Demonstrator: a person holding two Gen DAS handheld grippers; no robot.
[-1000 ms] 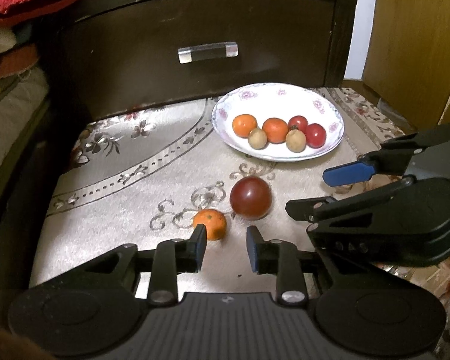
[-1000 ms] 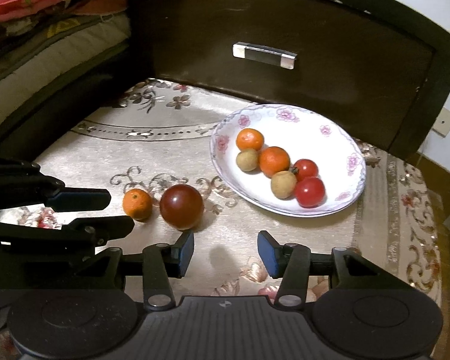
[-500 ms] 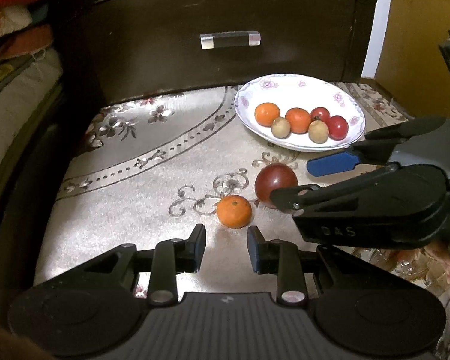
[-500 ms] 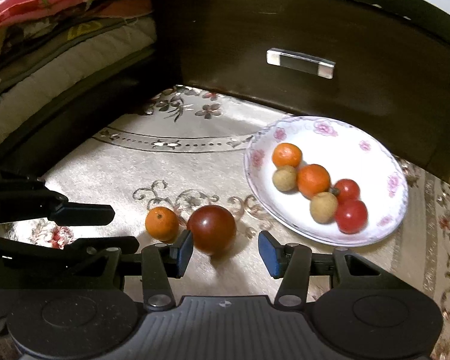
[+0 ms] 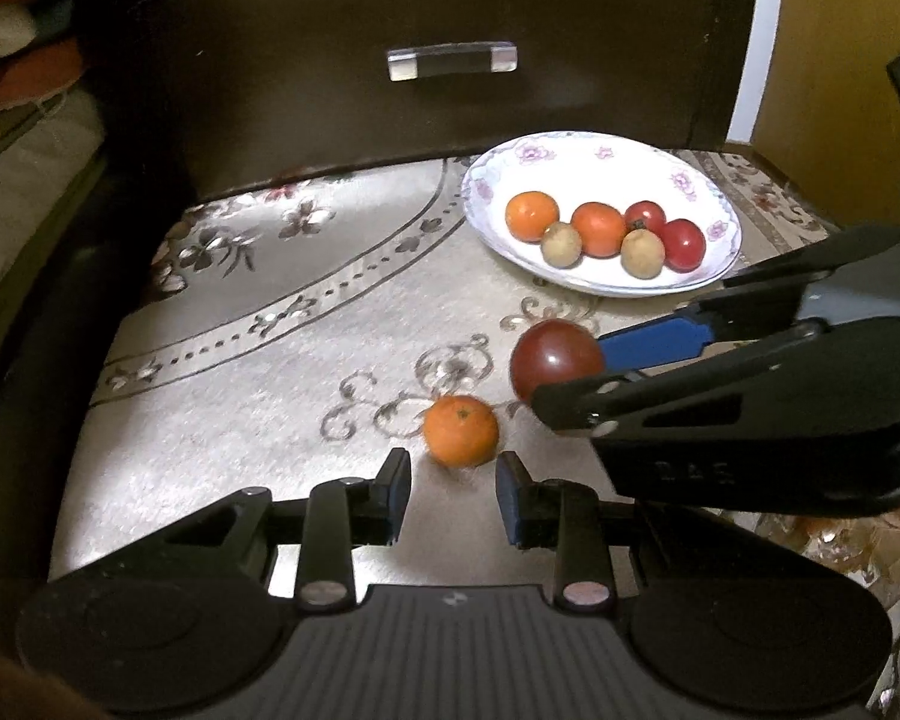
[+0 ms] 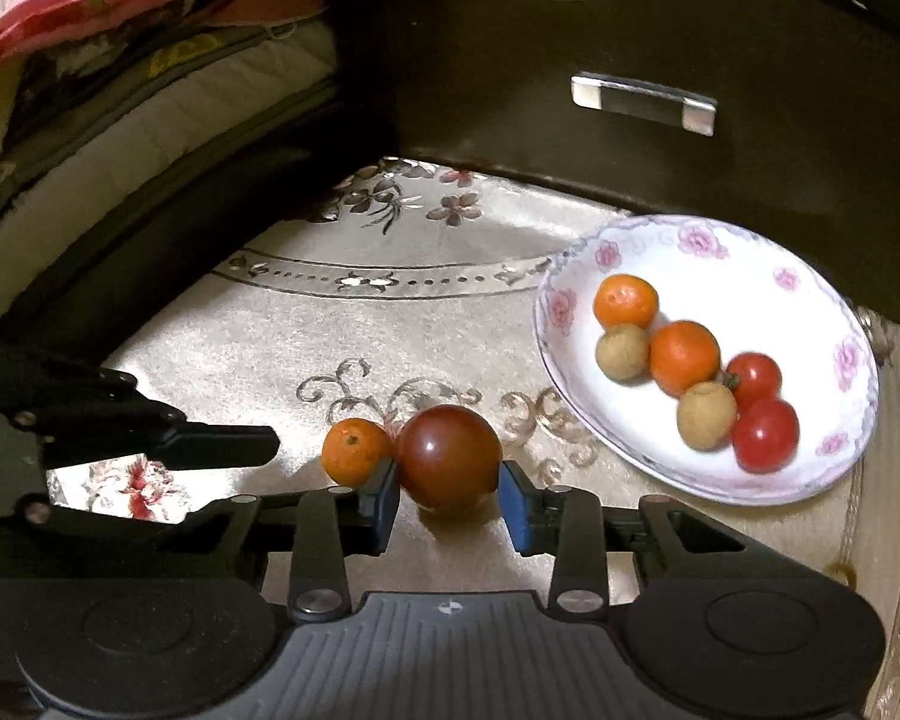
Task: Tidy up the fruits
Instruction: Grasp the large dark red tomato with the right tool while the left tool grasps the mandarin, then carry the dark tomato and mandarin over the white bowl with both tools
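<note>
- Two fruits lie outside the plate [image 6: 850, 462], on the cloth [image 6: 258, 354].
- Right gripper [image 6: 448, 495] has advanced; its parted fingers now straddle the dark tomato [image 6: 449, 456], seemingly unclamped.
- Left gripper [image 5: 453, 495], fingers apart, now nears the small orange [image 5: 461, 430].

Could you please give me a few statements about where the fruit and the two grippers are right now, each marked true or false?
1. The plate holds six pieces of fruit. True.
2. The dark red tomato sits between the fingers of the right gripper. True.
3. The small orange is already clamped in the left gripper. False: it lies on the patterned cloth just ahead of the open fingers.
4. The dark red tomato is on the plate. False: it rests on the cloth beside the small orange.
5. A drawer handle shows on the dark furniture behind the plate. True.
</note>
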